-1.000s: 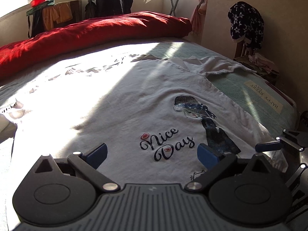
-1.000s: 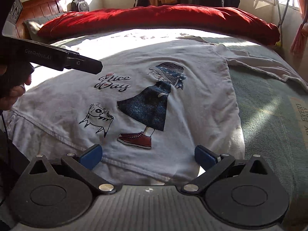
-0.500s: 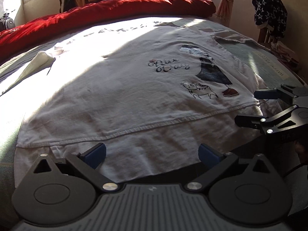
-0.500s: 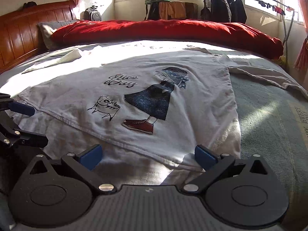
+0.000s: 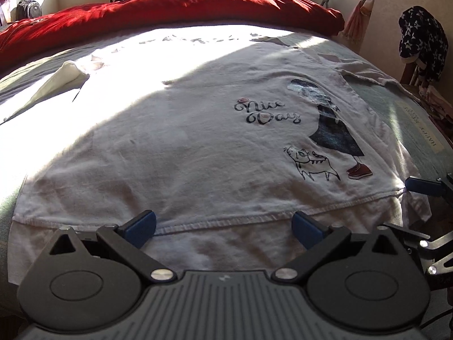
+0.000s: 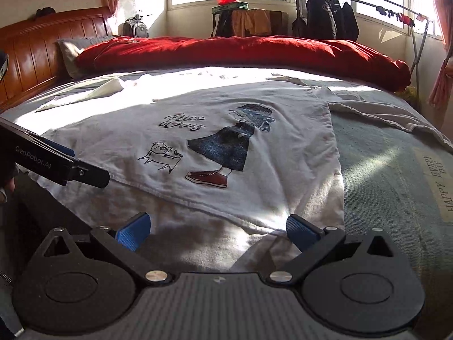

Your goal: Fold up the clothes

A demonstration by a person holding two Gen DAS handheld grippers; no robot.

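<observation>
Two grippers: we see both with jaws spread wide, nothing pinched between the blue pads.
Left gripper (image 5: 223, 225): hovers just over the stitched bottom hem of the shirt, left of the print.
Right gripper (image 6: 218, 228): sits at the hem near the shirt's right bottom corner; we also see it at the right edge of the left wrist view (image 5: 424, 198).
Shirt: white cotton T-shirt (image 5: 184, 141) with "Nice Day" lettering, a girl in a dark blue dress and a small cat; lies flat, print up, on the grey-green bed cover (image 6: 396, 175), hem toward us.
Sleeve: right-hand sleeve (image 6: 382, 116) spread out on the cover.
Far side: long red duvet (image 6: 226, 53) bunched along the bed edge, beyond the shirt's collar end.
Light: sun patch across the upper half of the shirt.
</observation>
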